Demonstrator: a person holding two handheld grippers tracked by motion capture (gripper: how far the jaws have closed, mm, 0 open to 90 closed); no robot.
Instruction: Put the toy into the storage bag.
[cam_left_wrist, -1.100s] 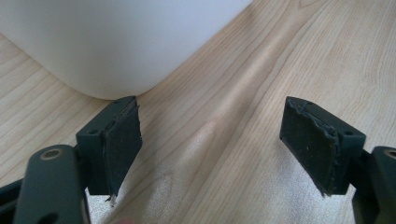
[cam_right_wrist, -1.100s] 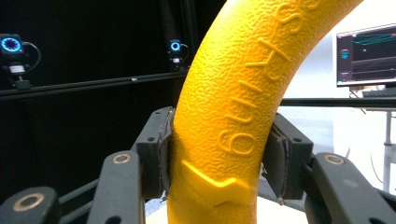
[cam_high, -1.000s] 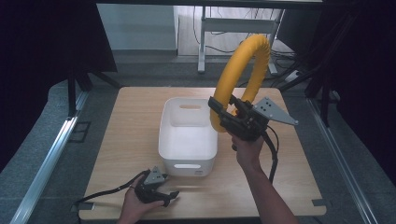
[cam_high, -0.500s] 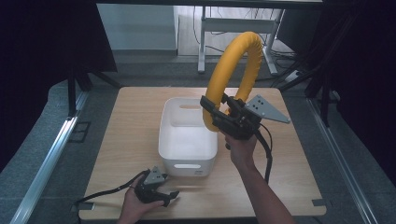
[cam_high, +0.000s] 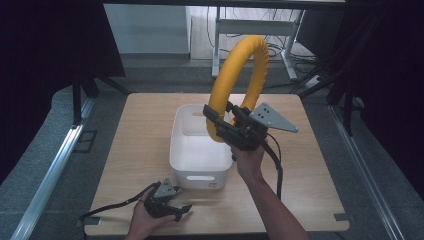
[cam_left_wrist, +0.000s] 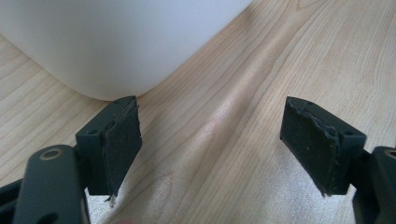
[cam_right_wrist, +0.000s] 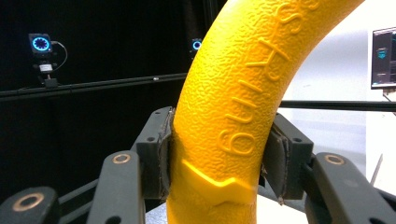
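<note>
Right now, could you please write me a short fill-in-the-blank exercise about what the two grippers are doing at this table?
1. The right gripper is shut on a curved foam tube coloured ____.
2. The tube is held above a bin coloured ____.
3. The left gripper, low on the wooden table, has its jaws ____.

Missing words: yellow; white; open
</note>
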